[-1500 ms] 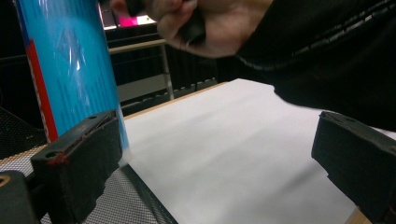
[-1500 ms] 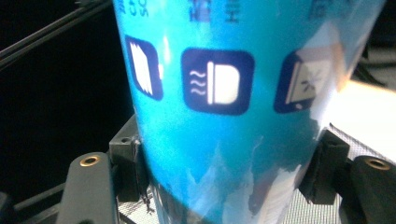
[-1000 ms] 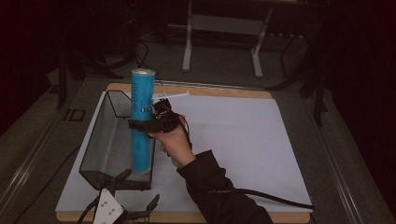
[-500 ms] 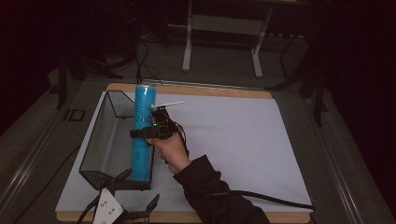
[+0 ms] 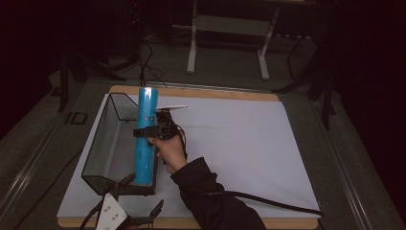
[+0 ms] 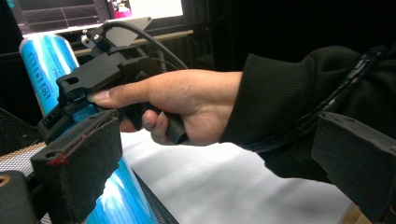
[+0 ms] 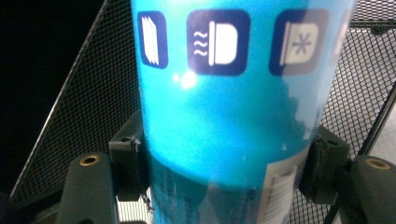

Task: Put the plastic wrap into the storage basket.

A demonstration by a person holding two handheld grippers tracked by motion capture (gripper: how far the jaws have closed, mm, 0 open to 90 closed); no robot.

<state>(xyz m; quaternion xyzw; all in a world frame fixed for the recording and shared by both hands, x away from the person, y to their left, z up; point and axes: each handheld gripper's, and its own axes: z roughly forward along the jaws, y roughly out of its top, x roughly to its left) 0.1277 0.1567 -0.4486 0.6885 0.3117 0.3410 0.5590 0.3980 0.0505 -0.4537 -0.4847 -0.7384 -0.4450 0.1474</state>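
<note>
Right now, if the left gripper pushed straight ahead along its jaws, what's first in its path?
Most likely the right hand and its black sleeve, straight ahead between the open jaws of the left gripper. The blue tube sits off toward one jaw; depth is unclear.

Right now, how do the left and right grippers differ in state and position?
The right gripper is clamped around the blue tube at the mesh basket; the left gripper holds nothing, its jaws spread. The right is raised mid-table; the left sits low at the table's near edge. Both have black jaws.
</note>
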